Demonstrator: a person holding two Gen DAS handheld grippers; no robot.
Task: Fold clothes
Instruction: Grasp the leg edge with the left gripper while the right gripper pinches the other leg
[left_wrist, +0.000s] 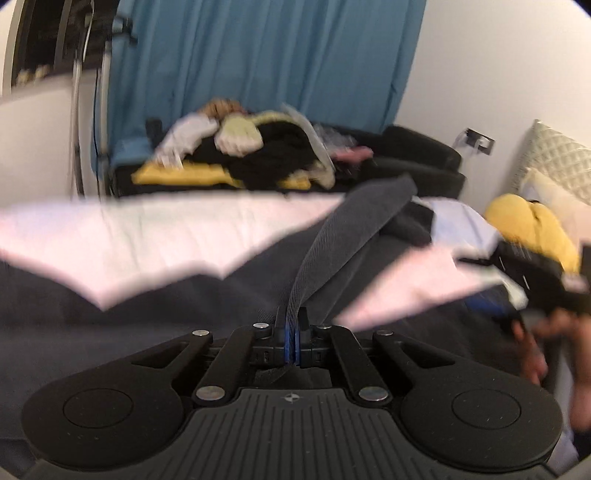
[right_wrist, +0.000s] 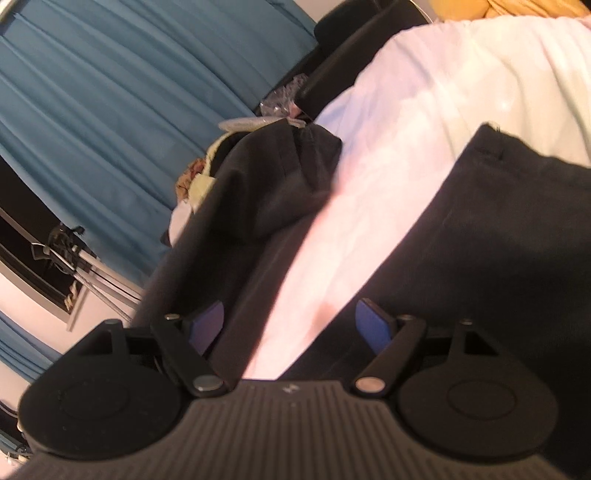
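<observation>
A dark grey garment (left_wrist: 147, 325) lies spread over the white bed sheet (left_wrist: 147, 229). My left gripper (left_wrist: 291, 321) is shut on a fold of it, and a ribbed strip of the cloth (left_wrist: 332, 236) rises from the closed jaws toward the far side. In the right wrist view my right gripper (right_wrist: 291, 325) stands open, with its blue pads (right_wrist: 373, 325) wide apart just above the sheet (right_wrist: 388, 166). The dark garment (right_wrist: 480, 240) lies to its right, with another bunched part (right_wrist: 258, 192) to its left. No cloth is pinched between these pads. At the right edge of the left wrist view is a blurred hand (left_wrist: 546, 350).
Behind the bed stands a dark sofa (left_wrist: 424, 155) piled with loose clothes (left_wrist: 258, 147) on a yellow cloth. A blue curtain (left_wrist: 258, 55) hangs behind it. A yellow cushion (left_wrist: 532, 229) and a quilted headboard (left_wrist: 554, 155) are at the right.
</observation>
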